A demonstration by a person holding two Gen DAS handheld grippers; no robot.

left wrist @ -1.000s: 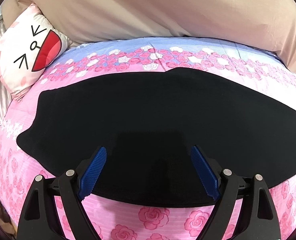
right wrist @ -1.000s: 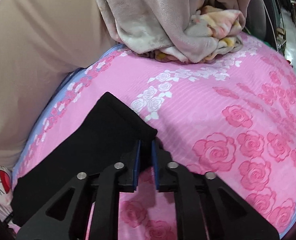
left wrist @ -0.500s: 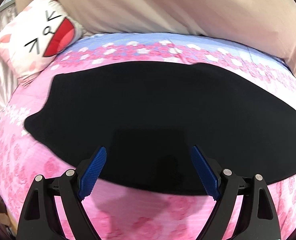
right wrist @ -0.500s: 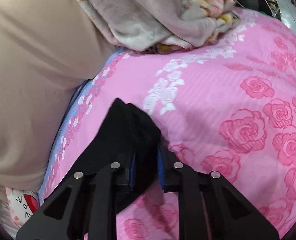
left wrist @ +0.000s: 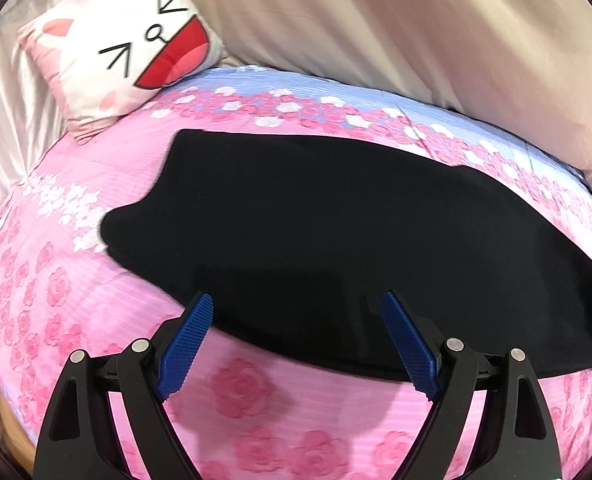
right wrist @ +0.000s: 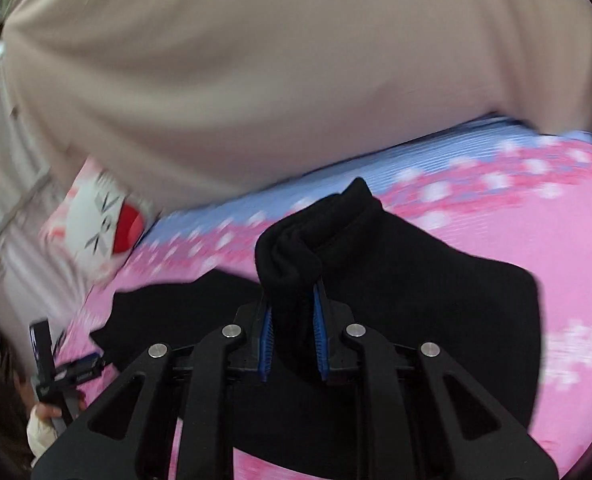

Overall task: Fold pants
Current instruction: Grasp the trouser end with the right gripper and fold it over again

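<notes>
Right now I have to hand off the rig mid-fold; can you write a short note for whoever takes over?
Right hand-held gripper: shut on a bunched end of the black fabric pants, lifted off the pink rose-print bedspread.
Left hand-held gripper: open, empty, at the pants' near edge.
Pants: the rest lies flat across the bed, right of the white cat-face pillow.
Done: one end picked up.
Left: probably carry it over, lay it down and smooth it.

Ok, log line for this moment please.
phase: folding | right gripper: shut on pants, end lifted | left gripper: open, at near edge | surface: floral bedspread
</notes>
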